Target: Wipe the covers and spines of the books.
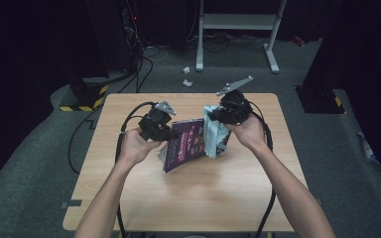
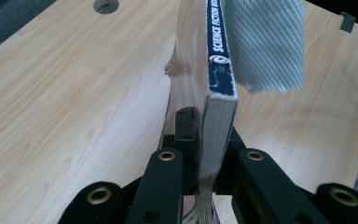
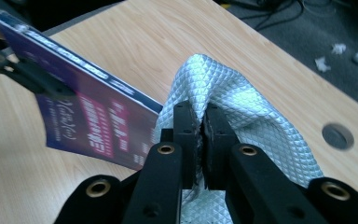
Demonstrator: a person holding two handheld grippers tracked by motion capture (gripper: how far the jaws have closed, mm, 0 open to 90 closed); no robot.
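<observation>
Two items in hand: purple paperback book [image 1: 191,143], stiff but light, clamped at page edge by left tongs [image 2: 199,154], held off wooden table [image 1: 129,198]. Pale blue quilted cloth [image 3: 242,107], soft and limp, pinched in right tongs [image 3: 201,149]; best gripped bunched, as here.

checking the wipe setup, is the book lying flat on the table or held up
Held up: the left gripper clamps the book on edge above the table, the cloth against it.

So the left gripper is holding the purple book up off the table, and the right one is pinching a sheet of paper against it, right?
Not quite. The right gripper pinches a pale quilted cloth, not paper, as the right gripper view shows. The left gripper does hold the purple book up off the table.
</observation>
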